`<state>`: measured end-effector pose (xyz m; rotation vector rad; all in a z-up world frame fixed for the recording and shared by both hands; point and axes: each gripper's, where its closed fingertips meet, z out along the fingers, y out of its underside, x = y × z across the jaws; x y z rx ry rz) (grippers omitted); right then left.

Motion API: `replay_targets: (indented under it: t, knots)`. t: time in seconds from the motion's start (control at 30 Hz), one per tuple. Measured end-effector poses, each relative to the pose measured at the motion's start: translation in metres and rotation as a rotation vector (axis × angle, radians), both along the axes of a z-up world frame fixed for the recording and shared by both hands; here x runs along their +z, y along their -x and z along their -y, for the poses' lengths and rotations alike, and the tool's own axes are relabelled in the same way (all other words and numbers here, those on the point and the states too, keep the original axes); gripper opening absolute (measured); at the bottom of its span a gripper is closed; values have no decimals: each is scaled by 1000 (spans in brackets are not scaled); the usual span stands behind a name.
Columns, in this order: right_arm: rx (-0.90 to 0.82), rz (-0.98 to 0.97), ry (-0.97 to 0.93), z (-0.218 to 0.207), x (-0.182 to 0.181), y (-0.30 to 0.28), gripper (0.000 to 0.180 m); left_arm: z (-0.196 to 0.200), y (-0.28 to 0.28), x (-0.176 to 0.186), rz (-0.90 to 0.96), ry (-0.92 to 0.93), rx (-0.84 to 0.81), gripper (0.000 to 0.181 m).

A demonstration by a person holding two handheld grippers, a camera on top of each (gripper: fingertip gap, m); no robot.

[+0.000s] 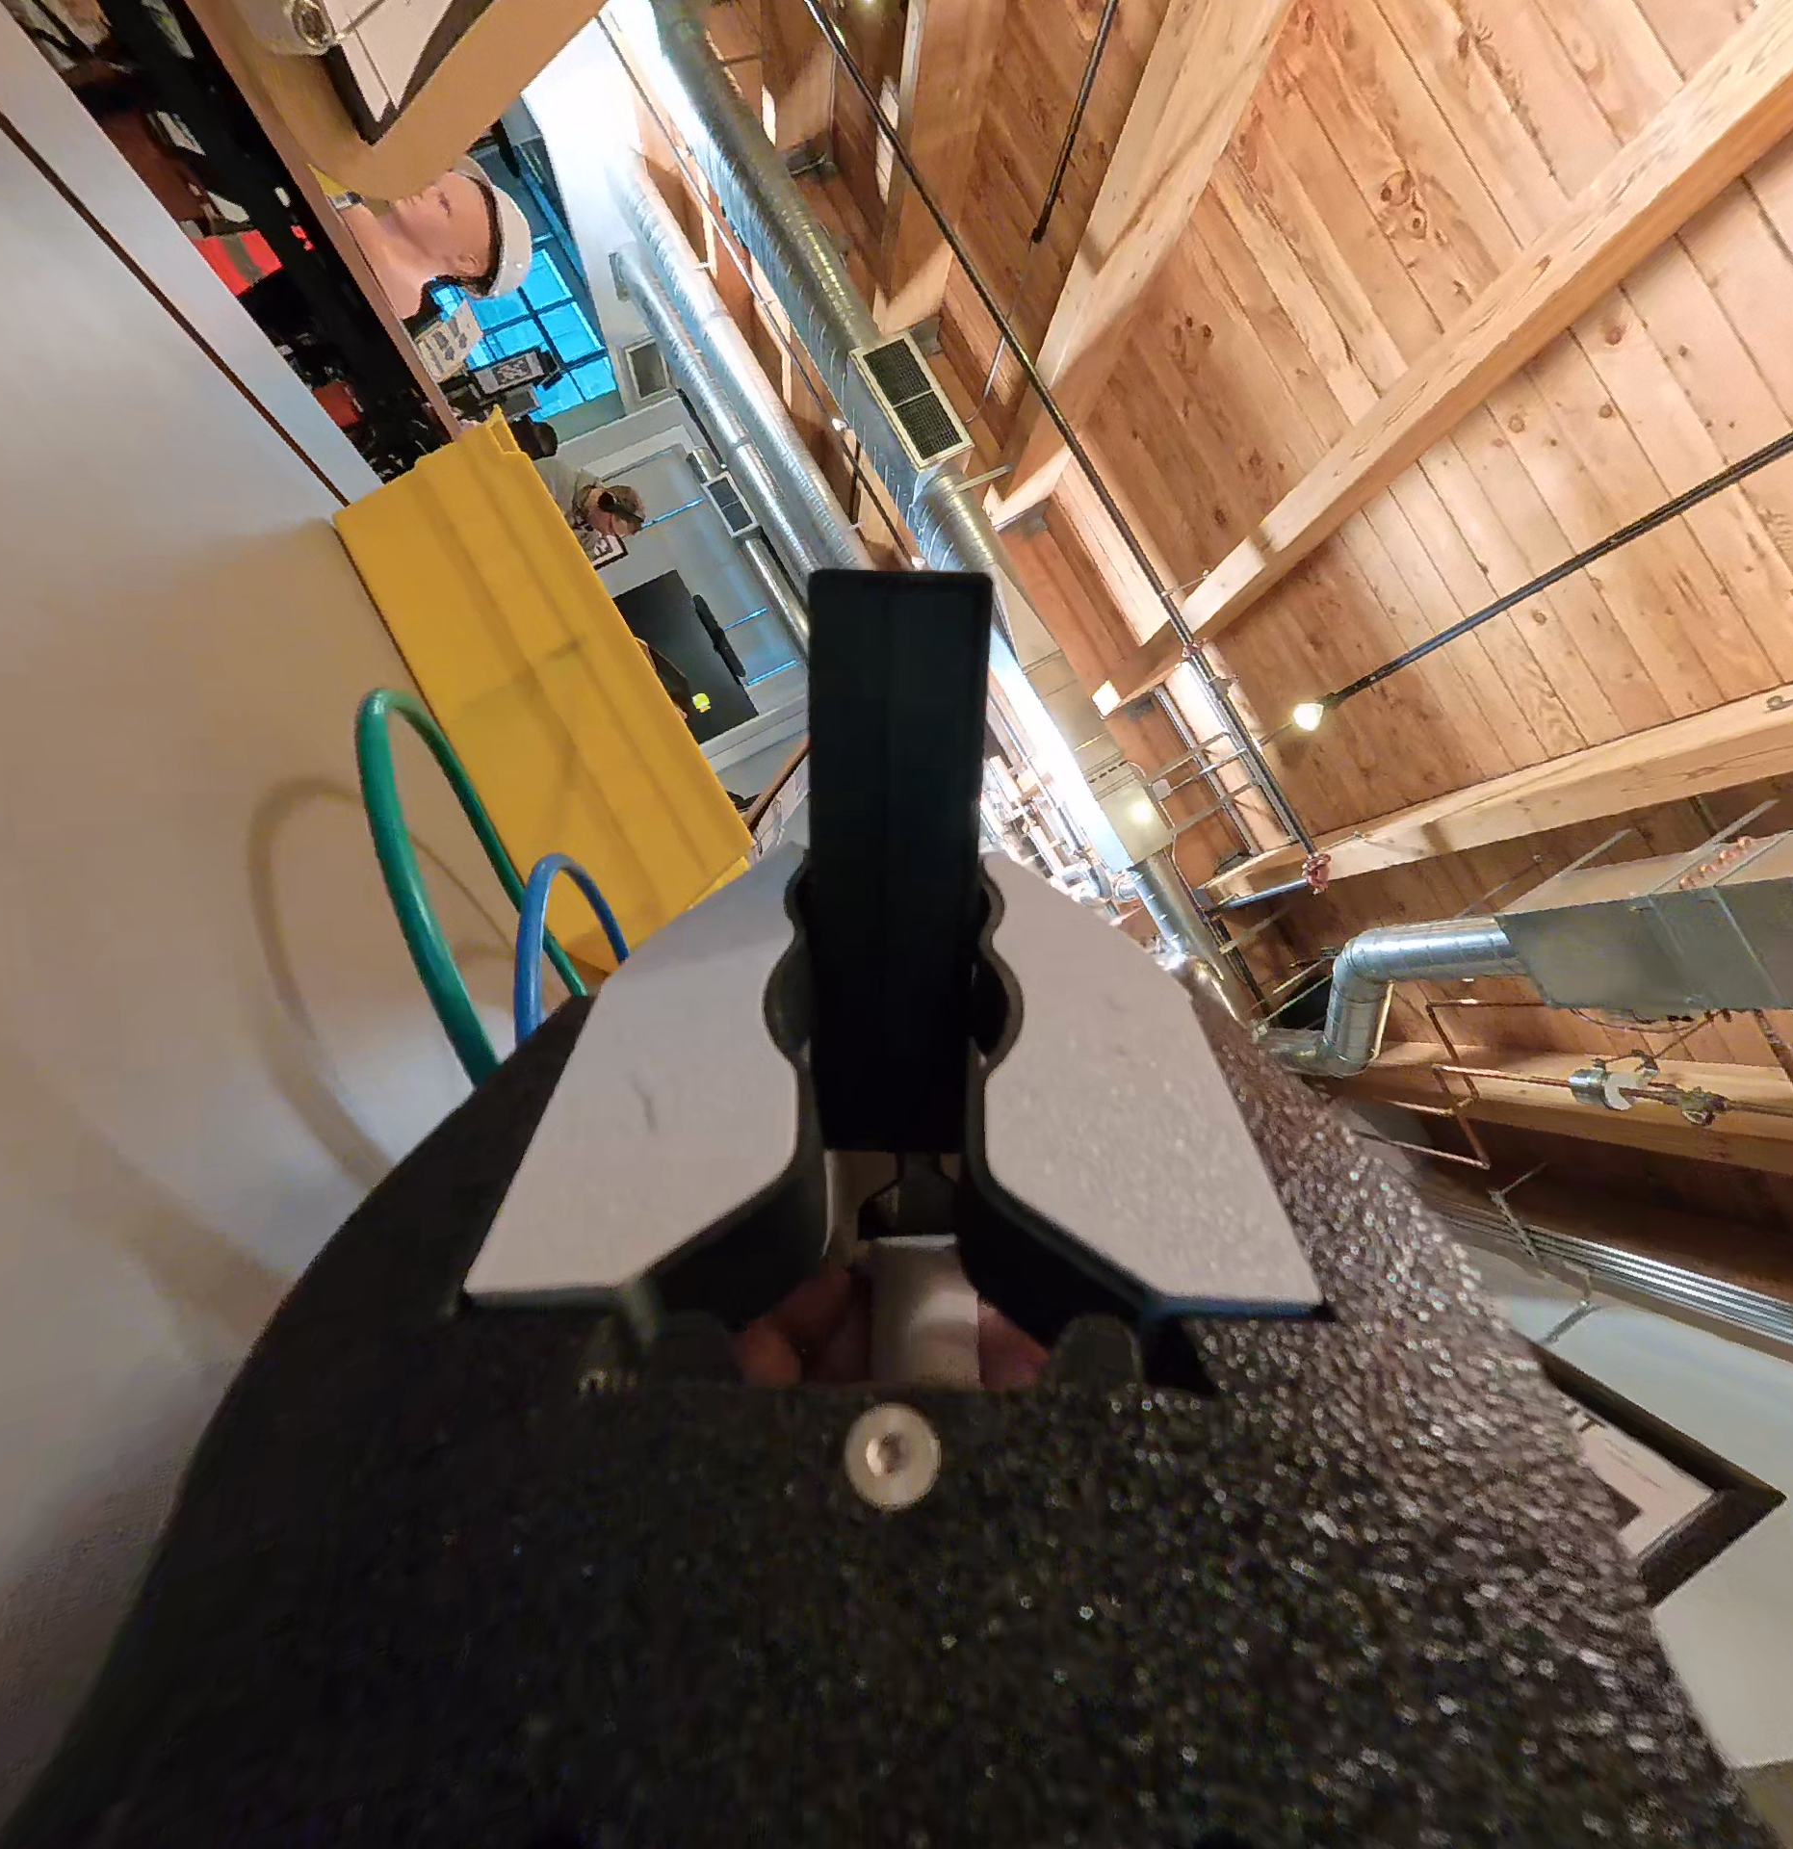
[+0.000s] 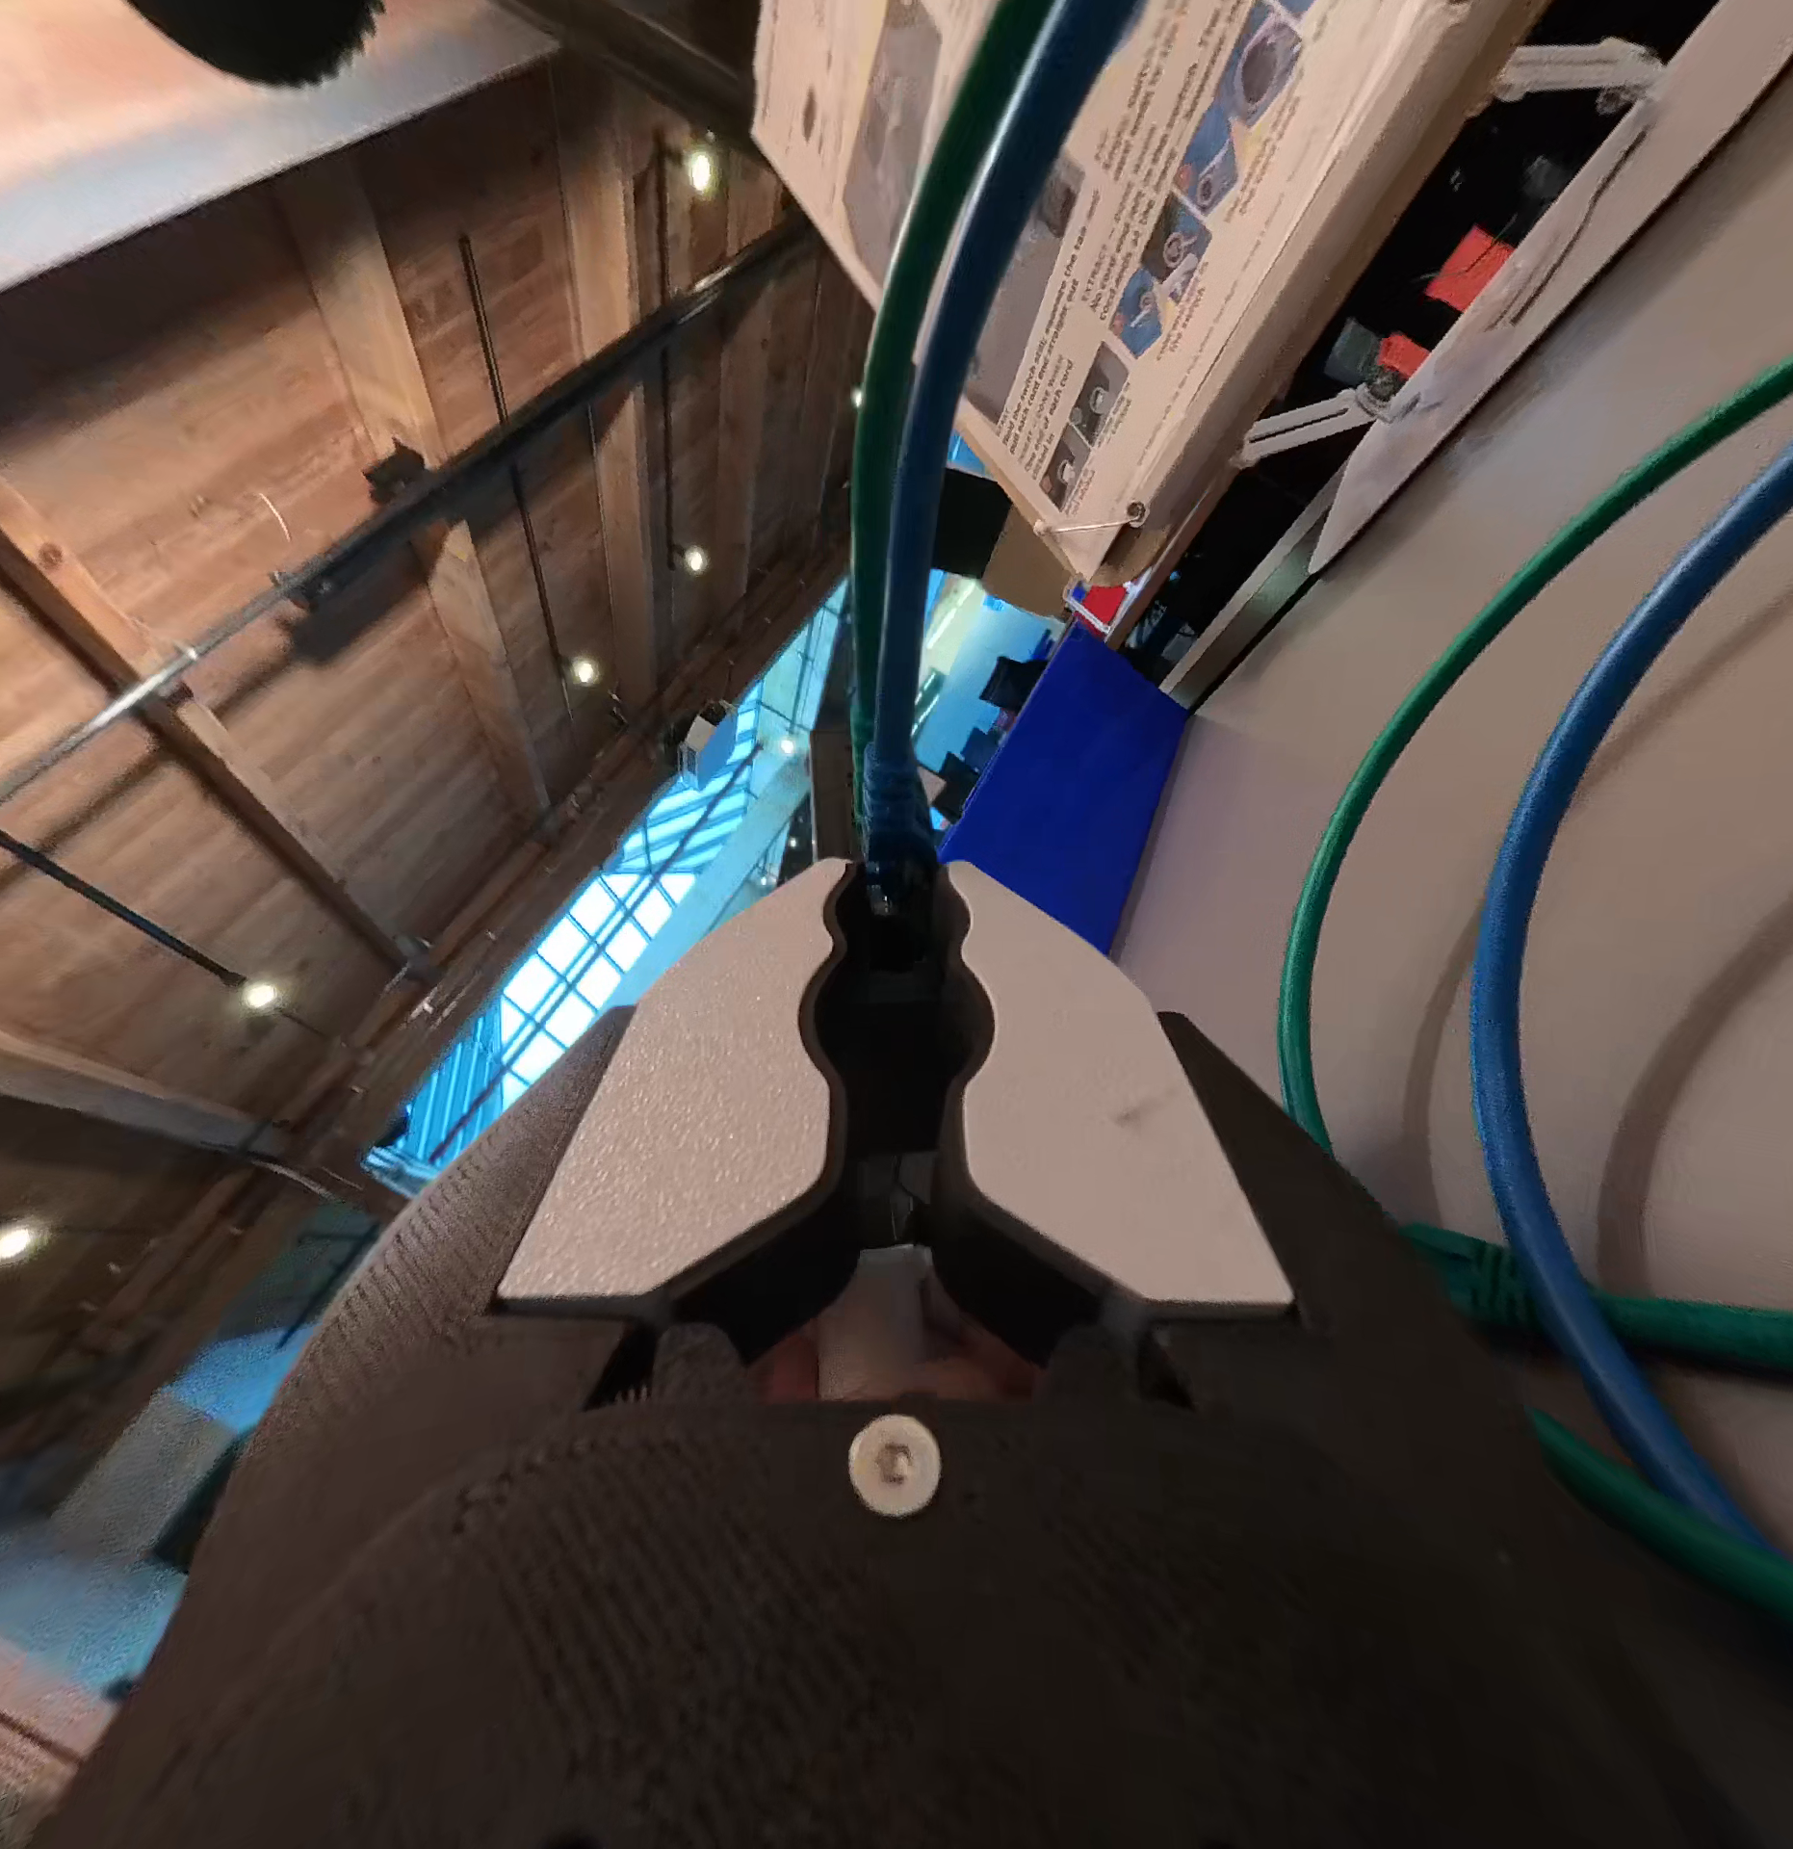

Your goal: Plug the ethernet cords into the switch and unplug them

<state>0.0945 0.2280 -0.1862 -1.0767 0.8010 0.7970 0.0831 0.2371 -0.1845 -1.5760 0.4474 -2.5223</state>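
The black body of the left gripper (image 1: 898, 900) fills the lower half of the left wrist view, and its grey fingers (image 1: 672, 1081) are closed on a flat black slab (image 1: 898, 760) that stands straight up the centre of the frame, its long axis in line with the fingers. By the task this looks to be the switch, held edge-on; no ports can be seen from here. To its left, a green cord (image 1: 412, 880) and a blue cord (image 1: 547, 931) arch over a pale table (image 1: 172, 800), with a yellow bin (image 1: 532, 700) behind them in the middle left.

In the right wrist view the right gripper (image 2: 898, 890) is pinched narrow on the boot and plug of the blue cord (image 2: 898, 810), which sticks out from the tips at centre frame. From there that cord runs straight up and out of the top edge, with the green cord (image 2: 877, 400) close alongside on its left. More loops of both colours lie on the table at the right edge, and a second green plug end (image 2: 1473, 1291) rests at lower right. A printed instruction sheet (image 2: 1103, 260) hangs at upper centre.

The coming move turns on lining up the plug with the slab. Neither view shows the other gripper, so which way the switch lies from the plug cannot be told. Both cameras point up towards a timber ceiling (image 1: 1373, 300), so both tools appear tilted well upward.
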Motion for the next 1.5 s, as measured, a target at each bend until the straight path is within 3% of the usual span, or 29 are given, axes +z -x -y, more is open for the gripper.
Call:
replay_targets:
  t: [0.23,0.5,0.57,0.63,0.67,0.77,0.87,1.2,1.3,1.5]
  knots:
    - [38,96,47,0,-2,0,13,1,-1,-2,1,-10,-5,27]
    - [81,50,-1,1,-2,1,10,1,-1,-1,-6,-154,10,27]
    - [84,66,1,1,-1,2,9,-1,0,1,0,-74,-13,27]
    - [16,69,7,8,2,-12,9,-13,5,5,65,197,-50,26]
    - [11,85,9,13,2,-17,9,-22,7,4,80,247,-29,26]
    - [41,190,40,16,9,-9,9,-20,7,8,49,69,7,27]
    - [50,339,108,22,23,-10,7,-20,13,26,96,32,30,27]
    - [152,845,401,85,111,-48,7,-70,33,31,83,-20,191,26]
    - [201,961,577,99,123,-81,7,-72,33,30,78,-39,193,27]
    - [327,1015,892,109,119,-156,7,-67,31,30,80,-41,169,27]
